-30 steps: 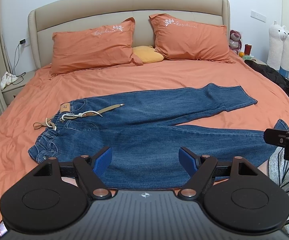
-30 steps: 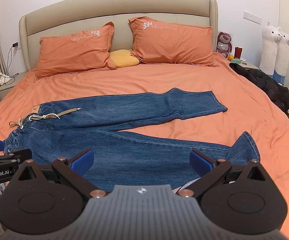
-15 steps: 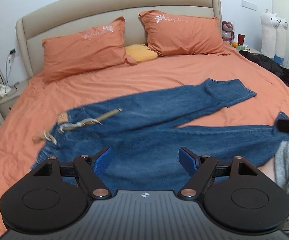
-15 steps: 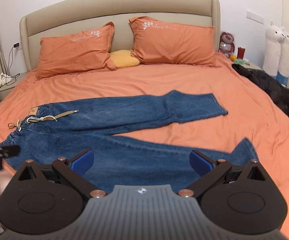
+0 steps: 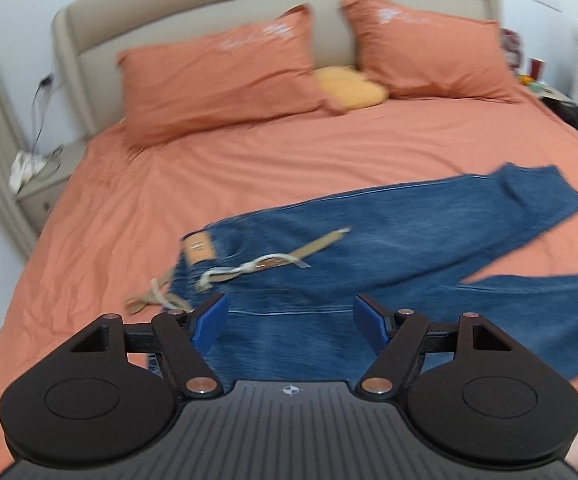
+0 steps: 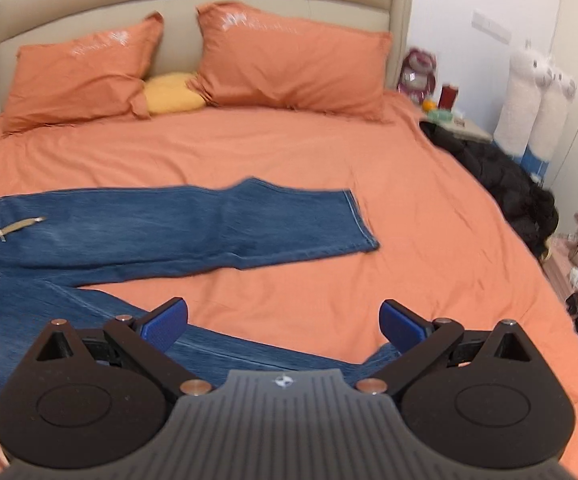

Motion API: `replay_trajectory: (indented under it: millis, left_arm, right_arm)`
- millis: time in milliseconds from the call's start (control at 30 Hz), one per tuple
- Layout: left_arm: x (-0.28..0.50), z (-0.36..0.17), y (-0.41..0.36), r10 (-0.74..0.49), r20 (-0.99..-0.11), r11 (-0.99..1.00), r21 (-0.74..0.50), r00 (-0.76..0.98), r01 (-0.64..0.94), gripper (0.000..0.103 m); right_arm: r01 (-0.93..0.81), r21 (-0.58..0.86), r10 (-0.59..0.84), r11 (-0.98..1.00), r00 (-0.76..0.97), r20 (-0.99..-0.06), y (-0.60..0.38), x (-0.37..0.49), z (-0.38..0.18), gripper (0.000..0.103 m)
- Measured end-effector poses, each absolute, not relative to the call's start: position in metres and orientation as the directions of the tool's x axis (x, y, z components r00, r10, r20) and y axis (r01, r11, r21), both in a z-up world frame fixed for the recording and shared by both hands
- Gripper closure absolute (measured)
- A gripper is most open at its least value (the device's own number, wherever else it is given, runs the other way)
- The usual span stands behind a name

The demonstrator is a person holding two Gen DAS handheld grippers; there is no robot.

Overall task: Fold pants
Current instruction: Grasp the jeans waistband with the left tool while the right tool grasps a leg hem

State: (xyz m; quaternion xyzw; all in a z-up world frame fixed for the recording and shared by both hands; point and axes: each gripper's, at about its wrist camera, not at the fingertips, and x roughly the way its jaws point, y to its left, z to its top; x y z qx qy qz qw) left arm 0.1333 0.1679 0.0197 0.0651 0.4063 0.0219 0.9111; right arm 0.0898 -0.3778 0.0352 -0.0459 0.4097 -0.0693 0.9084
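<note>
Blue jeans (image 5: 389, 248) lie spread flat on the orange bed, waist to the left, legs running right and splayed apart. A tan belt with a white cord (image 5: 273, 260) lies across the waist. My left gripper (image 5: 291, 322) is open and empty, above the near side of the waist area. In the right wrist view the jeans (image 6: 193, 228) show the far leg's hem at centre and the near leg's hem partly hidden behind the gripper body. My right gripper (image 6: 285, 322) is open and empty, over the near leg close to its hem.
Two orange pillows (image 6: 289, 60) and a yellow cushion (image 6: 173, 94) lie at the beige headboard. A black garment (image 6: 501, 180) lies at the bed's right edge. Plush toys (image 6: 529, 100) and a nightstand stand at right. Another nightstand (image 5: 45, 188) is at left.
Both grippers have moved forward and apart: the left toward the jeans' waist, the right toward the leg hems. Each has dropped out of the other's view. Jaws stayed open.
</note>
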Motion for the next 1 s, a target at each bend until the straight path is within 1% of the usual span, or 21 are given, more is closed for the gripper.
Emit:
replay_trajectory:
  millis: [100,167,300,400,500,633,700,800,833,867,900,933,967,1000]
  left_arm:
    - [0.157,-0.005,0.207,0.132,-0.77,0.988,0.153,0.624,-0.019,0.018]
    - [0.171,-0.031,0.233,0.16,-0.81,0.986,0.157,0.565,-0.054,0.017]
    - [0.18,-0.089,0.278,0.188,-0.881,0.98,0.137,0.434,-0.147,0.018]
    - [0.177,-0.125,0.3,0.19,-0.916,0.97,0.12,0.354,-0.209,0.019]
    - [0.177,-0.149,0.309,0.187,-0.93,0.967,0.118,0.318,-0.224,0.02]
    - [0.181,-0.161,0.301,0.227,-0.924,0.965,0.171,0.308,-0.2,0.022]
    - [0.184,-0.165,0.298,0.249,-0.924,0.961,0.198,0.291,-0.192,0.023]
    - [0.19,-0.171,0.294,0.265,-0.927,0.957,0.219,0.266,-0.191,0.03]
    - [0.191,-0.172,0.294,0.269,-0.927,0.955,0.223,0.262,-0.194,0.033]
    - [0.194,-0.174,0.293,0.277,-0.926,0.953,0.23,0.257,-0.198,0.036]
    - [0.194,-0.174,0.292,0.286,-0.925,0.95,0.239,0.252,-0.201,0.038]
    - [0.196,-0.175,0.291,0.294,-0.923,0.947,0.247,0.248,-0.205,0.043]
    - [0.197,-0.177,0.291,0.3,-0.922,0.945,0.252,0.245,-0.21,0.045]
    - [0.197,-0.177,0.291,0.3,-0.922,0.944,0.25,0.243,-0.216,0.045]
  right_arm:
    - [0.133,-0.098,-0.16,0.986,0.616,-0.772,-0.414,0.109,0.019,0.005]
    - [0.163,-0.09,-0.171,0.982,0.592,-0.788,-0.438,0.12,0.007,0.005]
    - [0.196,-0.119,-0.207,0.973,0.522,-0.828,-0.477,0.136,-0.021,0.006]
    - [0.255,-0.141,-0.244,0.957,0.437,-0.866,-0.506,0.139,-0.041,0.006]
    - [0.306,-0.119,-0.234,0.945,0.371,-0.899,-0.532,0.136,-0.062,0.012]
    - [0.343,-0.082,-0.199,0.936,0.321,-0.926,-0.549,0.131,-0.086,0.026]
    - [0.34,-0.064,-0.185,0.938,0.335,-0.924,-0.552,0.13,-0.09,0.027]
    - [0.315,-0.037,-0.161,0.948,0.376,-0.912,-0.553,0.143,-0.092,0.031]
    - [0.306,-0.02,-0.143,0.952,0.384,-0.912,-0.552,0.15,-0.094,0.037]
    - [0.298,-0.009,-0.128,0.955,0.382,-0.915,-0.552,0.156,-0.096,0.045]
    - [0.296,-0.005,-0.119,0.955,0.367,-0.923,-0.551,0.162,-0.1,0.051]
    - [0.296,-0.007,-0.115,0.955,0.348,-0.93,-0.551,0.166,-0.103,0.071]
    - [0.296,-0.01,-0.114,0.955,0.336,-0.935,-0.55,0.168,-0.105,0.093]
    - [0.298,-0.009,-0.114,0.954,0.337,-0.935,-0.551,0.169,-0.105,0.094]
